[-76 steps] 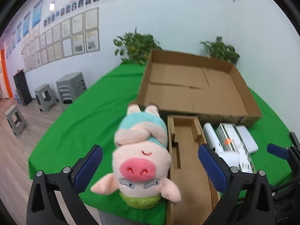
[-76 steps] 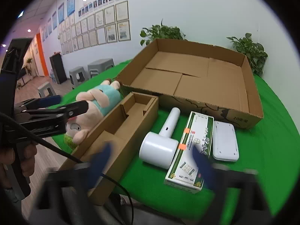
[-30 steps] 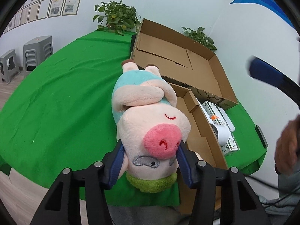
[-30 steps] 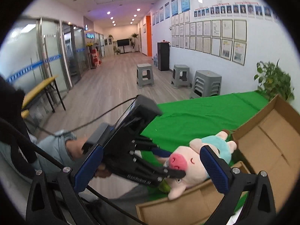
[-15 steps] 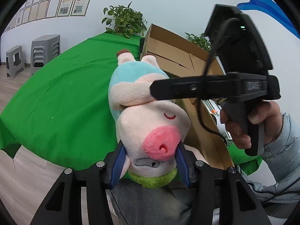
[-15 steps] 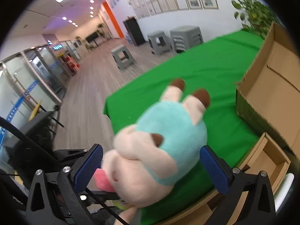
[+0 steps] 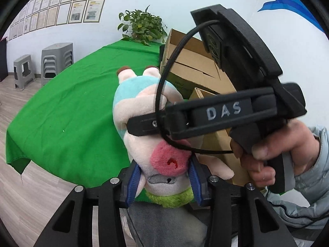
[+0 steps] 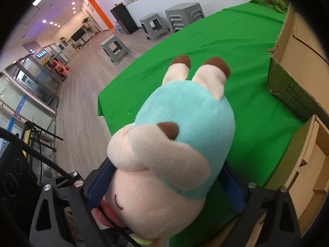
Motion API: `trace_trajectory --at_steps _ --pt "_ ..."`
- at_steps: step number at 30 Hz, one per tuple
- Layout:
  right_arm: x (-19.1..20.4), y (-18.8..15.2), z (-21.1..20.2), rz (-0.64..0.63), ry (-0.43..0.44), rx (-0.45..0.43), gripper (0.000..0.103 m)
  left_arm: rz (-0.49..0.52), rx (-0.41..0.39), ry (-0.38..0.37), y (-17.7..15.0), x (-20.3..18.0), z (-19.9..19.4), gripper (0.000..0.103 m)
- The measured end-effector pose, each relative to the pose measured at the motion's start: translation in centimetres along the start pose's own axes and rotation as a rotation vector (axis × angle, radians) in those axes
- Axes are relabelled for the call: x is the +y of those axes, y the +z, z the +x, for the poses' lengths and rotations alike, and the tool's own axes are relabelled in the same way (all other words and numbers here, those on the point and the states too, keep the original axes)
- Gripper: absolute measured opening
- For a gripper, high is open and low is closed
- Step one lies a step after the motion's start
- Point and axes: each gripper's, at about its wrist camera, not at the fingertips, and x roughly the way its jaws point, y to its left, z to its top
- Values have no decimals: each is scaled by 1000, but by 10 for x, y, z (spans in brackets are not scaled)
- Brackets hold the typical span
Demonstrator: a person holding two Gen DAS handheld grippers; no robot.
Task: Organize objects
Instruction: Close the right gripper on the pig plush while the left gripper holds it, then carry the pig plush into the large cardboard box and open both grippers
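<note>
Squeezing plush pig (image 7: 162, 160) head, left gripper (image 7: 163, 182), right gripper (image 8: 164, 187) clamping its body

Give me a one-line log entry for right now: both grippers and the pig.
left gripper: shut on plush pig head | right gripper: shut on plush pig body | pig above green table edge | large cardboard box: not yet reached

Office hall w/ white wall (image 7: 127, 2) hung w/ rows of framed certificates (image 7: 67, 4); grey plastic stools (image 7: 57, 58) stacked along it. Potted plant (image 7: 141, 27) stands at far edge of green-draped bench (image 7: 67, 111). Wood-look floor (image 8: 86, 90) runs down a corridor lit by ceiling spots (image 8: 51, 22), past an orange panel (image 8: 98, 10) & dark cabinet (image 8: 123, 19).
</note>
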Motion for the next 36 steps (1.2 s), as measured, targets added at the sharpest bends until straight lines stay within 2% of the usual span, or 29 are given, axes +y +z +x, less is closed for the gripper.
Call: trace_trajectory --at_steps 5,8,11,14,16,18,20,23,28,36 --pt "-3 -2 -10 -1 12 -60 69 74 -13 80 16 -20 1 39" --pt "-10 1 -35 19 28 -177 65 198 -68 111 50 -47 -5 39" --pt "-26 19 -96 12 22 -358 64 375 -187 103 103 -94 -15 39" --pt "-37 41 -196 -40 -84 -585 63 498 -342 37 161 -144 -28 39" --pt "-39 47 -249 -66 -158 -706 63 554 -415 -13 191 -173 -35 39" --pt "-42 49 -290 -77 -213 -793 63 591 -454 -47 215 -197 -35 39" --pt "-48 51 -315 -73 -238 -836 63 603 -450 -69 234 -207 -25 39" --pt "-69 56 -323 -37 -236 -834 63 578 -389 -93 255 -209 4 39" --pt "-95 83 -276 13 -205 -753 63 480 -261 -129 279 -181 84 39" --pt "-142 78 -167 101 -118 -581 63 346 -37 -126 256 -107 199 39"
